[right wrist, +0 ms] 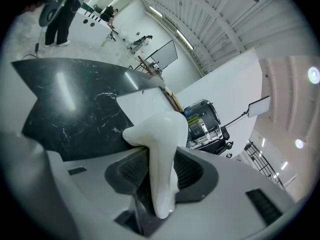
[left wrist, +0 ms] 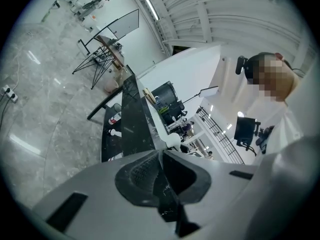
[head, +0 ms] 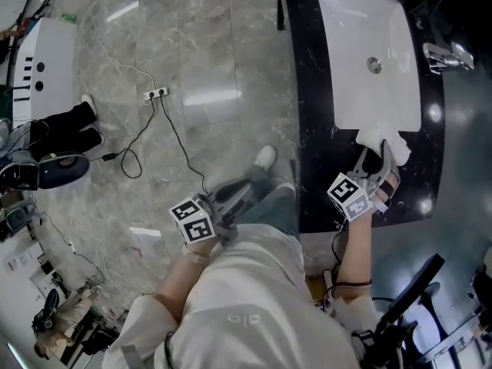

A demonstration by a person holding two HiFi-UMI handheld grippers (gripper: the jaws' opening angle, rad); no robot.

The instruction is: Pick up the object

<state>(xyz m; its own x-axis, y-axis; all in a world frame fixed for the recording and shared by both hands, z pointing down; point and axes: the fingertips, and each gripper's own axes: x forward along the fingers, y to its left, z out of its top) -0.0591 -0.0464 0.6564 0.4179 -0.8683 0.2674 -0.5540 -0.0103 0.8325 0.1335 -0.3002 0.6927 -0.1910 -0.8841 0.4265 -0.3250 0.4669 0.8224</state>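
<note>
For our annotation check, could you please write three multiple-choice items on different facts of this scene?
1. Where is the sink? A. Set in the black counter. B. On the floor. C. On a chair.
2. What colour is the object in the right gripper? A. Red. B. White. C. Green.
3. How do the left gripper's jaws stand? A. Wide apart. B. Together, empty. C. On a cable.
Answers: 1 A, sunk in it in the head view; 2 B, seen in the right gripper view; 3 B, they meet in the left gripper view.

Sink (head: 361, 21) sits in the counter (head: 311, 129); faucet (head: 446, 54) right of it (1 object (head: 387, 139), perhaps touching its near rim).
</note>
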